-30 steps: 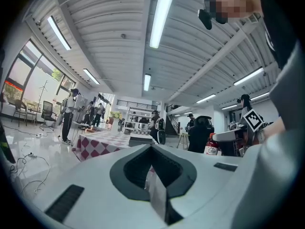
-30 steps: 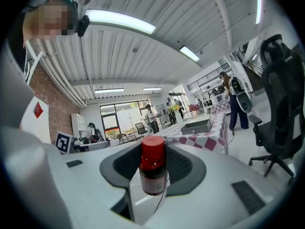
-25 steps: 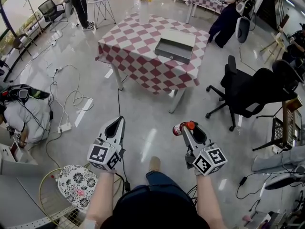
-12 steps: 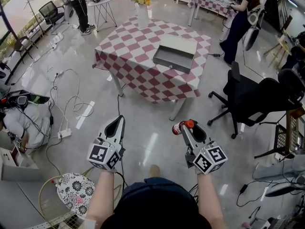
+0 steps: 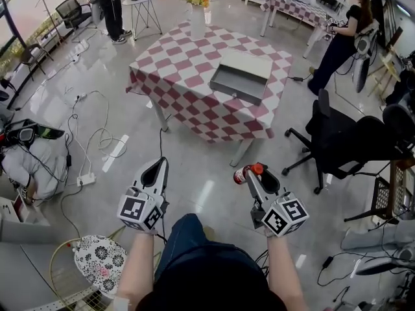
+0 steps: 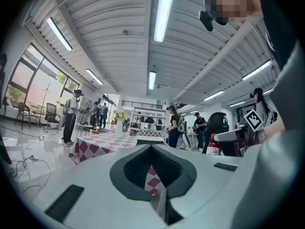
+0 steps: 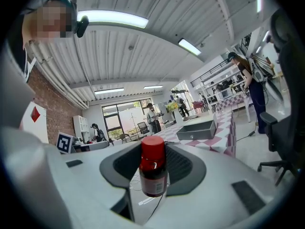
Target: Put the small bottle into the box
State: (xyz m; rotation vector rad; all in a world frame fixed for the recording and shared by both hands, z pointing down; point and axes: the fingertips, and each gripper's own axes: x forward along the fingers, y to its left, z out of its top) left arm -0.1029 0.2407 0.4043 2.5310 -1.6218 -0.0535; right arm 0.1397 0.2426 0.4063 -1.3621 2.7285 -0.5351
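The small bottle [image 5: 243,173] [image 7: 153,168], dark red with a red cap and a pale label, sits between the tips of the right tongs [image 5: 249,173] [image 7: 152,178]; the jaws of that pair press on its body from both sides, parted only as far as the bottle's width, and it hangs over the floor [image 5: 201,173], well apart from the box [image 5: 243,76] [image 7: 198,130]. The left tongs [image 5: 157,167] [image 6: 153,168] are level beside the right pair; their jaws are closed together with nothing between them, and only checked cloth shows through the gap behind the tips. The box, grey and open at the top, lies on the bench [image 5: 175,63] [image 6: 90,149] ahead, toward its right side; the bench wears a red-and-white checked cloth, and a white vase [image 5: 196,21] with yellow flowers stands at its far edge. A black office chair [image 5: 343,135] stands right of the bench; white cables [image 5: 97,135] trail over the floor to the left; a person [image 5: 342,37] in dark clothes stands beyond the chair.
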